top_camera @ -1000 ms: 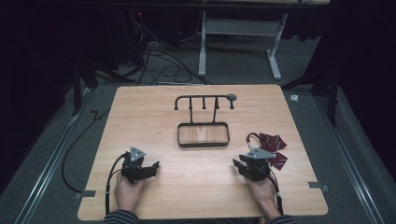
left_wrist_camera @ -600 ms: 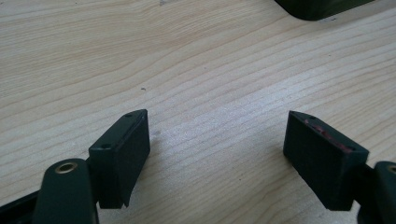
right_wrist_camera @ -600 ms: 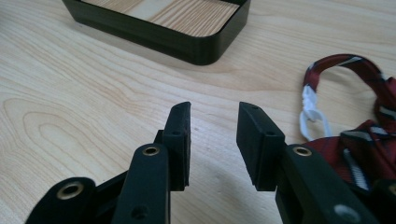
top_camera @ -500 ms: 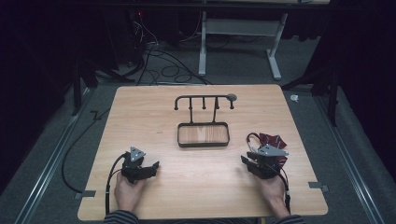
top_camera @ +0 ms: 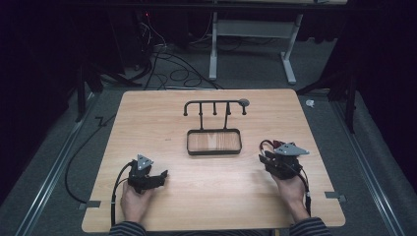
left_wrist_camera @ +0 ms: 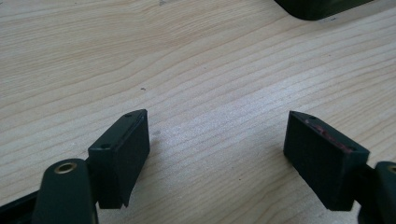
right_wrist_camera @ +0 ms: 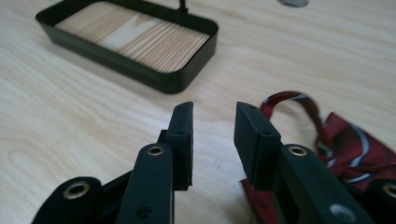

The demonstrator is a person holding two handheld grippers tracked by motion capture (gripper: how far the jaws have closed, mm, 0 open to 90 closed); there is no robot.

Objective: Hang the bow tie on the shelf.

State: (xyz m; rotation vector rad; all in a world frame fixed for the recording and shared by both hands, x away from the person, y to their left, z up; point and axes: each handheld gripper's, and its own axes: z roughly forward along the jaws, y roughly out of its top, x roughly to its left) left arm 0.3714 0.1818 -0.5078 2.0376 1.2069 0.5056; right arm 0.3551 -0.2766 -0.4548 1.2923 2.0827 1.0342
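Observation:
A dark red patterned cloth with a strap loop point(right_wrist_camera: 345, 140) lies on the wooden table point(top_camera: 162, 128) at the right. In the high view its strap point(top_camera: 267, 144) peeks out beside my right gripper point(top_camera: 264, 158), which hovers over it. In the right gripper view my right gripper point(right_wrist_camera: 214, 135) is open. Its jaws have just been closing, and only bare table shows between them; the cloth lies beside and under the right-hand jaw. My left gripper point(top_camera: 161, 175) rests low at the front left, and in its own view the left gripper point(left_wrist_camera: 217, 144) stands wide open over bare wood.
A black rack stands mid-table: a shallow tray point(top_camera: 214, 153) with a wooden floor, and behind it a bar of hooks point(top_camera: 215, 103) on a post. The tray point(right_wrist_camera: 140, 74) lies ahead and left of my right jaws. Cables trail from both grippers toward the front edge.
My right gripper has moved right and away from the front edge, and now covers most of the red cloth. The left gripper has stayed put.

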